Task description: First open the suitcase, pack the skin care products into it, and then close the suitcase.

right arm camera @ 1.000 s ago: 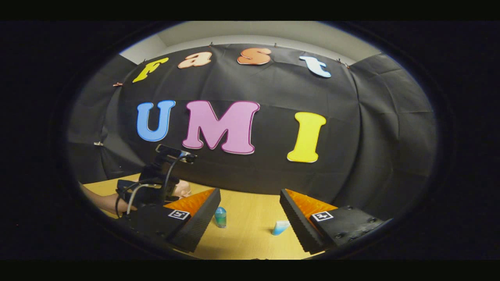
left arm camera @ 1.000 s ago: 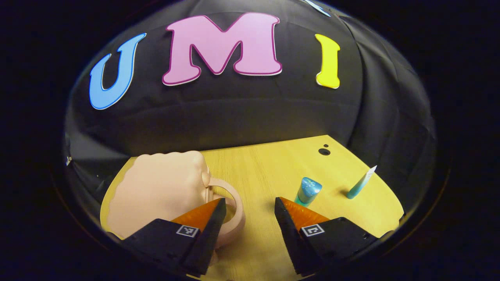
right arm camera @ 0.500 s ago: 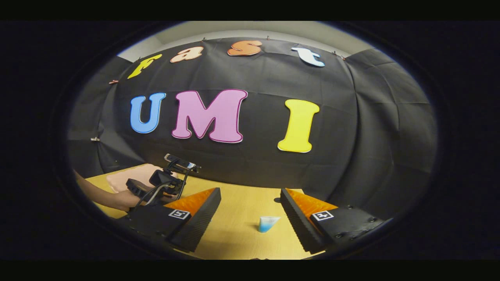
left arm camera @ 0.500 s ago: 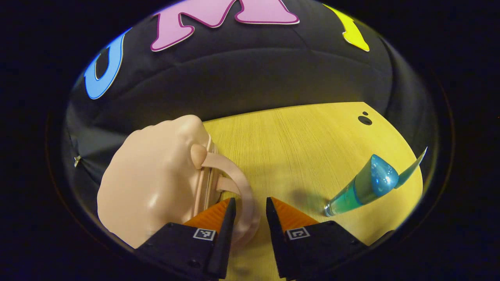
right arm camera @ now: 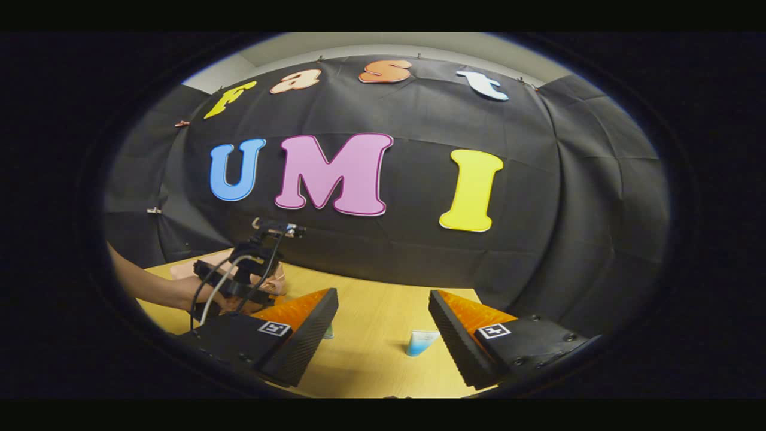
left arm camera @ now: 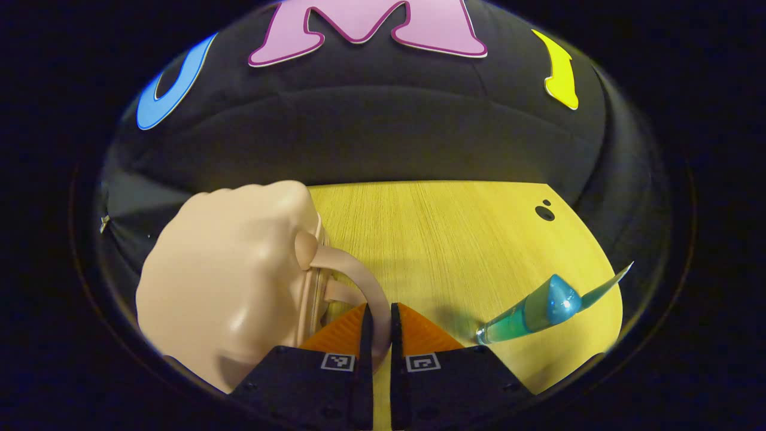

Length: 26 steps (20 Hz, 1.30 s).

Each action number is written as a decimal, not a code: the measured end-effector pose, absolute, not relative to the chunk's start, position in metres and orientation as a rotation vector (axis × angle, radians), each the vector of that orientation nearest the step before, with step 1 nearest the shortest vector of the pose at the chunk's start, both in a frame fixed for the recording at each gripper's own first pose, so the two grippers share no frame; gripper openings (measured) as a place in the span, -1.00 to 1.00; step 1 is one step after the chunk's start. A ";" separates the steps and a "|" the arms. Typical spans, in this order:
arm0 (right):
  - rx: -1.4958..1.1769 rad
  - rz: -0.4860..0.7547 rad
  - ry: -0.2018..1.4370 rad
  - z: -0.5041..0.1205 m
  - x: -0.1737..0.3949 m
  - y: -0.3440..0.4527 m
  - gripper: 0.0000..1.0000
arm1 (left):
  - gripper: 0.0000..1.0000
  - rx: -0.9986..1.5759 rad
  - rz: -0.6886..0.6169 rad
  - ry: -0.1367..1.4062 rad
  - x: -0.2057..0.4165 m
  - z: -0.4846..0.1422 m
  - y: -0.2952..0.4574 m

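A pale pink suitcase (left arm camera: pixel 227 281) lies closed on the left of the wooden table (left arm camera: pixel 449 227). Its looped handle (left arm camera: pixel 353 269) curves down between the fingers of my left gripper (left arm camera: pixel 378 326), which is shut on the strap. A teal bottle with a blue cap (left arm camera: pixel 529 311) is off to the right, and a teal tube (left arm camera: pixel 604 280) shows just behind it. In the right gripper view, my right gripper (right arm camera: pixel 383 326) hangs open above the table with nothing between its fingers. The tube (right arm camera: pixel 422 342) stands a little beyond its fingertips. A sliver of the bottle (right arm camera: pixel 329 330) peeks past one finger.
In the right gripper view a hand (right arm camera: pixel 179 293) holds the left gripper (right arm camera: pixel 245 281) over the suitcase (right arm camera: pixel 276 282) at the far left. A dark cable hole (left arm camera: pixel 544 211) sits near the table's back right corner. The black cloth wall rises right behind the table.
My left gripper has dropped toward the suitcase and closed from wide open onto the handle strap. The right gripper has stayed open, drifting only slightly.
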State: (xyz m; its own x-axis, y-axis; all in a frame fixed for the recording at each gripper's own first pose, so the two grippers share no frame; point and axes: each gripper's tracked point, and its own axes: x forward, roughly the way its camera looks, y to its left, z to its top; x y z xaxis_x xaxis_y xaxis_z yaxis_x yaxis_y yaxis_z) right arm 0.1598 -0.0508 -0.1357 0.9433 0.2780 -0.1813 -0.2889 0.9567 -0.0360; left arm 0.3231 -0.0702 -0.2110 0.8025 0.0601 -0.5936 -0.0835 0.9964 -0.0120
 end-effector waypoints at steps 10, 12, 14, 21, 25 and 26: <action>-0.050 0.367 0.161 -0.119 0.146 0.009 0.93 | -0.71 -0.231 0.025 0.537 0.281 -0.037 0.041; -0.044 0.370 0.157 -0.115 0.142 0.020 0.93 | -0.71 -0.242 0.035 0.524 0.273 -0.016 0.085; -0.037 0.370 0.166 -0.115 0.140 0.032 0.93 | -0.71 -0.226 0.074 0.510 0.267 0.001 0.136; -0.047 0.404 0.199 -0.123 0.125 0.084 0.93 | -0.72 -0.003 0.300 0.528 0.249 -0.017 0.329; -0.047 0.377 0.239 -0.136 0.127 0.102 0.93 | -0.65 -0.010 0.412 0.516 0.249 -0.070 0.419; -0.052 0.369 0.242 -0.139 0.128 0.104 0.93 | -0.64 -0.010 0.424 0.531 0.247 -0.087 0.437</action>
